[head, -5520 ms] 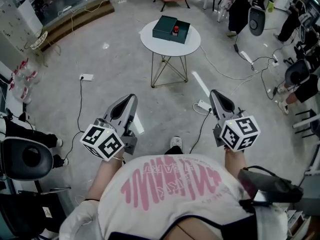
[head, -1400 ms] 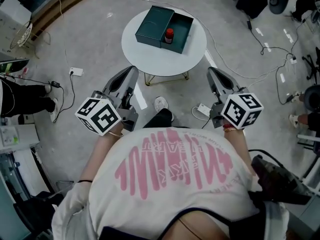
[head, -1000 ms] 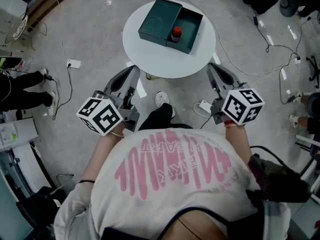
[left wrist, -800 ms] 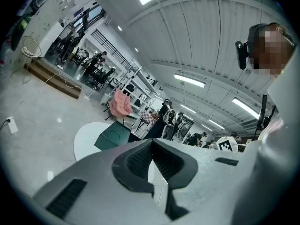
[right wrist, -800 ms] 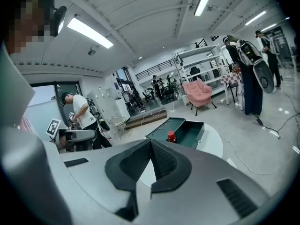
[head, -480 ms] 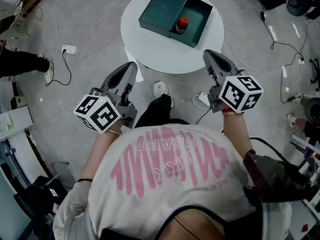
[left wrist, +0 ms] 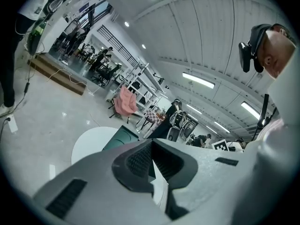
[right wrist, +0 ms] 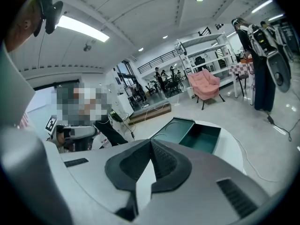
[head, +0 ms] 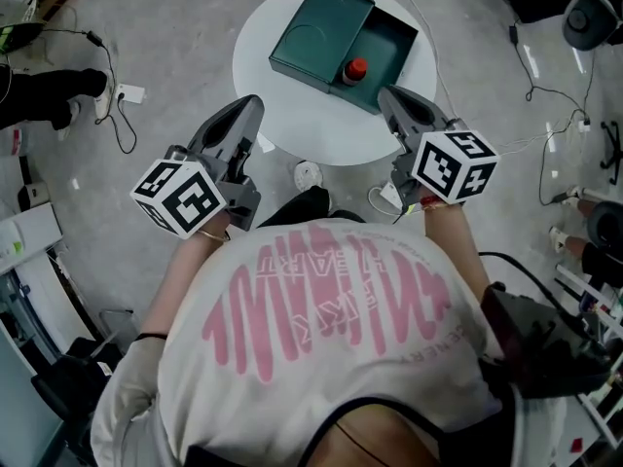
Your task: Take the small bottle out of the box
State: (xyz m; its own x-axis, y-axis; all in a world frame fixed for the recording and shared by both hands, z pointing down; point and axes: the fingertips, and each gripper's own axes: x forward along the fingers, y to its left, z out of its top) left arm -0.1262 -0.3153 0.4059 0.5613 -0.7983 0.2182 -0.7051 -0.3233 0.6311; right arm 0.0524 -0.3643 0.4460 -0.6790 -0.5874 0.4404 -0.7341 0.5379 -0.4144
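A small bottle [head: 357,68] with a red cap stands in the open tray of a dark green box [head: 387,49] on a round white table [head: 292,120]. The box's lid [head: 321,33] lies to the tray's left. My left gripper [head: 251,106] is over the table's near left edge, shut and empty. Shut and empty too, my right gripper [head: 388,95] hovers just short of the tray's near corner. The left gripper view shows the left gripper [left wrist: 151,143] facing the box [left wrist: 123,137]. The right gripper [right wrist: 151,142] points at the box [right wrist: 199,135] in its own view; the bottle is hidden there.
Cables and a power strip [head: 128,93] lie on the grey floor left of the table. A person's legs [head: 49,86] are at the far left. More cables and chairs [head: 594,17] stand at the right. My own foot [head: 308,175] is under the table's near edge.
The table and box have drawn nearer in the head view. Both grippers have moved forward, from short of the table to its near edge, the right one close to the tray.
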